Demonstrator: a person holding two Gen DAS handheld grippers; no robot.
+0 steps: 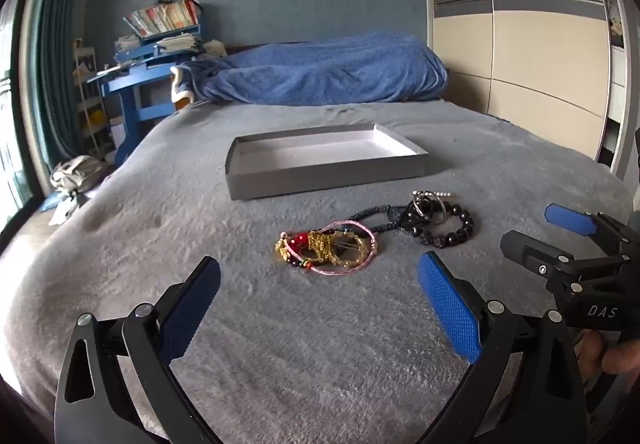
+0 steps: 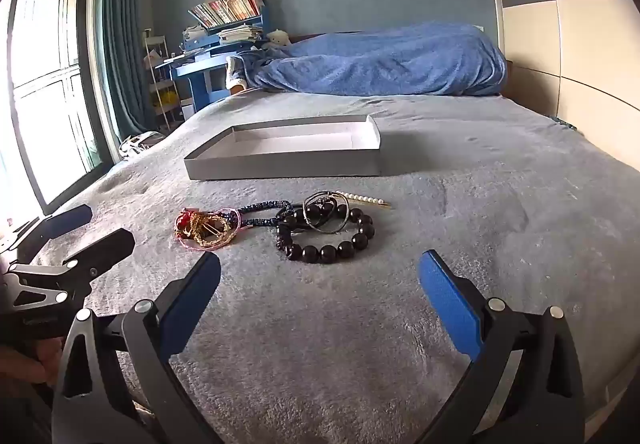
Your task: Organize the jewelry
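A pile of jewelry lies on the grey bed cover. A pink cord bracelet with gold chains and red beads (image 1: pixel 326 249) (image 2: pixel 206 226) lies at the left. A dark beaded bracelet (image 1: pixel 448 230) (image 2: pixel 326 238) with metal rings and a pearl pin (image 2: pixel 370 200) lies at the right, joined by a dark braided cord (image 2: pixel 260 206). An empty grey shallow box (image 1: pixel 320 176) (image 2: pixel 280 168) sits behind them. My left gripper (image 1: pixel 320 280) is open, just short of the pink bracelet. My right gripper (image 2: pixel 320 280) is open, just short of the beaded bracelet. Both are empty.
A rolled blue blanket (image 1: pixel 328 72) lies across the far end of the bed. A blue desk with books (image 1: pixel 152 56) stands at the far left, a wardrobe (image 1: pixel 540 44) at the right, a window (image 2: pixel 44 84) at the left. The right gripper also shows in the left wrist view (image 1: pixel 552 230).
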